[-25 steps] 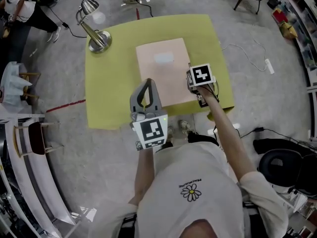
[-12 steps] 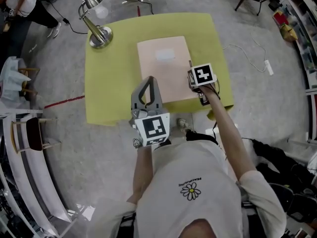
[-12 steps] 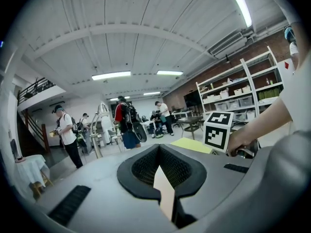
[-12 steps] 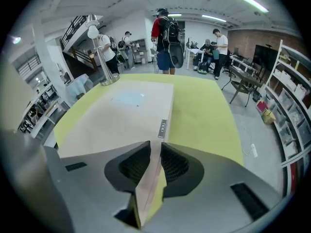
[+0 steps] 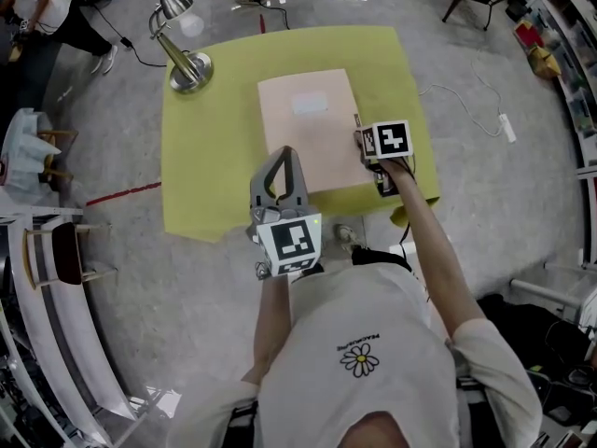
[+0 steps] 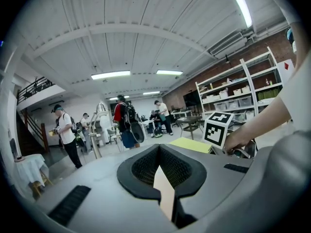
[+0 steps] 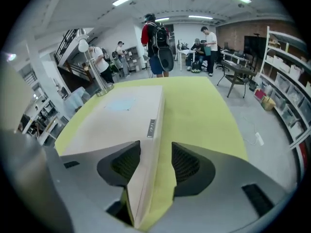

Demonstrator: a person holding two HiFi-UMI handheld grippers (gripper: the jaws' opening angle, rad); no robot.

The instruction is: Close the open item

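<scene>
A flat pale pink box lies closed on the yellow-green table. My right gripper is at the box's right edge, near the front corner. In the right gripper view its jaws are opening, with the box's edge and its small metal tag between them. The right pad stands off the edge. My left gripper hovers over the box's front edge, shut, and holds nothing. In the left gripper view the left gripper points out across the room.
A silver desk lamp stands at the table's far left corner. A white cable lies on the floor to the right, with shelves beyond it. People stand behind the table. A chair is at the left.
The right gripper has shifted slightly to the right along the box's edge. The left gripper and the box have stayed almost in place.
</scene>
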